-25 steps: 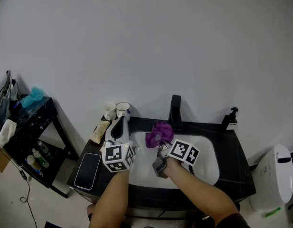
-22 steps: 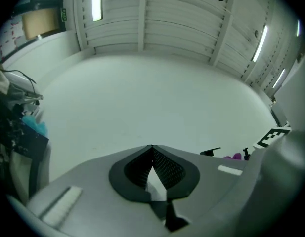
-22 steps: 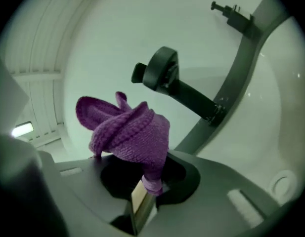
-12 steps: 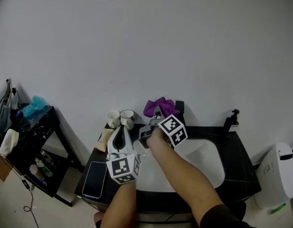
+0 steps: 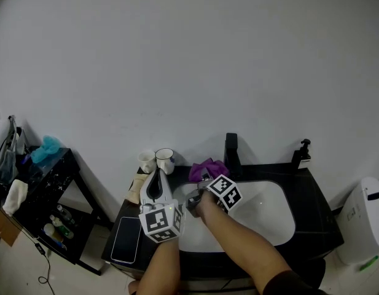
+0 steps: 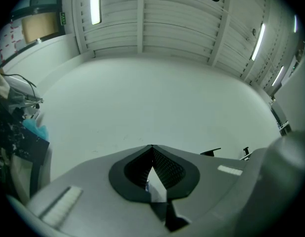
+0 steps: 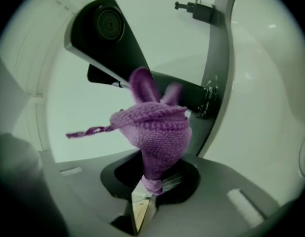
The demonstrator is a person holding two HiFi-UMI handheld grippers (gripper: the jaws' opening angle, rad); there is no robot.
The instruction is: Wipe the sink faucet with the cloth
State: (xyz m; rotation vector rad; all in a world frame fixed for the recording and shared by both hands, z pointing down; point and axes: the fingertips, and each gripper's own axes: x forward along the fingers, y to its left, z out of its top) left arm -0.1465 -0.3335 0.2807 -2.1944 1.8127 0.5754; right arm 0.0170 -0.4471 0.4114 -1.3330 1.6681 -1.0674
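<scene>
The wiping step is at hand. The right tongs (image 7: 151, 181) are clenched on the gathered tail of the purple cloth (image 7: 154, 127), and its bunched head sits under the spout of the black faucet (image 7: 105, 28), in front of its column. Whether the cloth is touching the faucet I cannot tell. The left tongs (image 6: 152, 154) are closed on nothing and held to the left of the faucet, pointing at the wall (image 5: 189, 60).

I judge the next move is to press the cloth against the column or spout and rub along it, keeping the grip firm so the knit does not slip free.

The faucet stands at the back edge of a white sink (image 5: 272, 211) set in a dark worktop (image 5: 312, 226). Left of the faucet are two cups (image 5: 164, 159) and a phone (image 5: 126, 239); right of it is a soap pump (image 5: 303, 149). Far to its left is a cluttered black shelf (image 5: 45, 189).
</scene>
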